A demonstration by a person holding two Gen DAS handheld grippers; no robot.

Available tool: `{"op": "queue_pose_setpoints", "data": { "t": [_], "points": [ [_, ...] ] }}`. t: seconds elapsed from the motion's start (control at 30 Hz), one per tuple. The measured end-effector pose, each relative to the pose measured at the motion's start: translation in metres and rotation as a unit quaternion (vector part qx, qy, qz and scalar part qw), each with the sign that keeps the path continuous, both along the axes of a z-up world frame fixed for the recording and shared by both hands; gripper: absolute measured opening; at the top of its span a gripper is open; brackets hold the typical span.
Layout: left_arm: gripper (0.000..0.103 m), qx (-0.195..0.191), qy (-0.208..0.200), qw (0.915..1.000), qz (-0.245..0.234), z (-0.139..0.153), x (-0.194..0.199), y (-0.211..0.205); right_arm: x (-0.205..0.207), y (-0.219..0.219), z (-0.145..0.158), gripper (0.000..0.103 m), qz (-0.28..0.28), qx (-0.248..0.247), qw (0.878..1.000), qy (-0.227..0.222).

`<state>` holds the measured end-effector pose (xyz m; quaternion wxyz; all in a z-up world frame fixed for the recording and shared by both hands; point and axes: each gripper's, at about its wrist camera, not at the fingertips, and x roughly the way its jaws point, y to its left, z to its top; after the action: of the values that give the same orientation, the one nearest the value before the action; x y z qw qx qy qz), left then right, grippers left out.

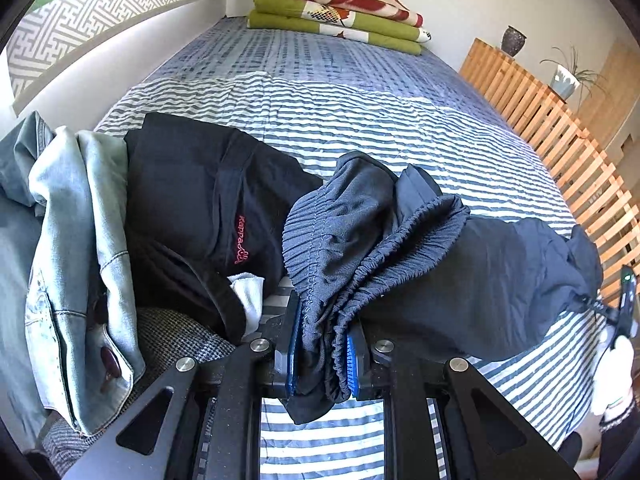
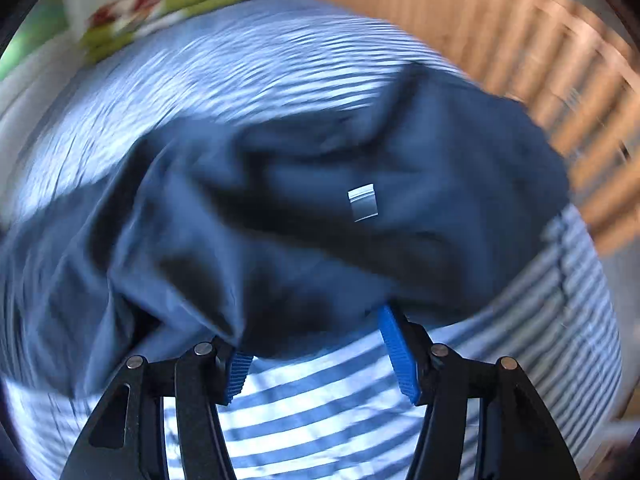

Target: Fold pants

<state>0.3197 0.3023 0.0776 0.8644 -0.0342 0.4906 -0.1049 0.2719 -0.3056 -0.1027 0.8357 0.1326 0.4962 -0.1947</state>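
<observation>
Surface: a blue-and-white striped bedspread [image 1: 360, 120] is covering the bed.
Room: folded blankets [image 1: 340, 12] are lying at the far end; a wooden slatted frame [image 1: 560, 128] is standing alongside.
Pants [image 1: 460, 272]: hanging over the bedspread.
Left gripper [image 1: 322, 354]: clamping the pants' elastic waistband.
Right gripper [image 2: 324, 354]: standing spread, fabric draping over its tips.

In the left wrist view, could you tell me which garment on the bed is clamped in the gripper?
The dark grey pants, gripped at their gathered waistband; the black pants and denim jacket lie untouched.
</observation>
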Motion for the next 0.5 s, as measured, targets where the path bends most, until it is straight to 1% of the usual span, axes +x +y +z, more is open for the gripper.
{"op": "queue_pose_setpoints", "data": {
  "t": [0.07,0.13,0.17,0.2,0.23,0.27,0.33,0.37,0.4,0.43,0.47,0.5],
  "points": [
    [0.019,-0.001,0.0,1.0,0.0,-0.002,-0.001,-0.005,-0.001,-0.002,0.0,0.055,0.014,0.016,1.0,0.006],
    [0.019,-0.007,0.003,1.0,0.0,-0.007,0.002,-0.008,-0.008,0.009,-0.001,0.055,0.043,0.02,0.999,0.01],
    [0.019,-0.006,0.004,1.0,-0.001,-0.011,0.003,-0.01,-0.012,0.021,-0.004,0.057,0.068,0.014,0.998,0.011],
    [0.019,-0.004,0.006,1.0,-0.001,-0.014,0.004,-0.01,-0.012,0.028,-0.008,0.059,0.076,-0.006,0.997,0.017],
    [0.019,-0.005,0.008,1.0,0.0,-0.017,0.005,-0.009,-0.01,0.033,-0.013,0.064,0.076,-0.033,0.996,0.025],
    [0.019,-0.007,0.01,0.9999,0.001,-0.021,0.006,-0.007,-0.005,0.037,-0.021,0.064,0.066,-0.06,0.995,0.04],
    [0.019,-0.008,0.01,0.9999,0.002,-0.025,0.008,-0.003,0.005,0.03,-0.034,0.064,0.038,-0.061,0.996,0.053],
    [0.019,-0.012,0.011,0.9999,0.004,-0.024,0.008,-0.001,0.014,0.026,-0.038,0.062,0.026,-0.066,0.996,0.06],
    [0.019,-0.017,0.01,0.9998,0.007,-0.022,0.007,0.002,0.021,0.021,-0.04,0.054,0.021,-0.058,0.996,0.062],
    [0.019,-0.022,0.008,0.9997,0.008,-0.021,0.006,0.005,0.026,0.017,-0.042,0.029,0.027,-0.032,0.997,0.06],
    [0.019,-0.027,0.004,0.9996,0.01,-0.017,0.004,0.008,0.033,0.015,-0.036,0.006,0.038,-0.019,0.997,0.07],
    [0.019,-0.03,0.0,0.9995,0.009,-0.012,0.003,0.01,0.036,0.015,-0.027,0.004,0.041,-0.037,0.996,0.077]
  ]
}}
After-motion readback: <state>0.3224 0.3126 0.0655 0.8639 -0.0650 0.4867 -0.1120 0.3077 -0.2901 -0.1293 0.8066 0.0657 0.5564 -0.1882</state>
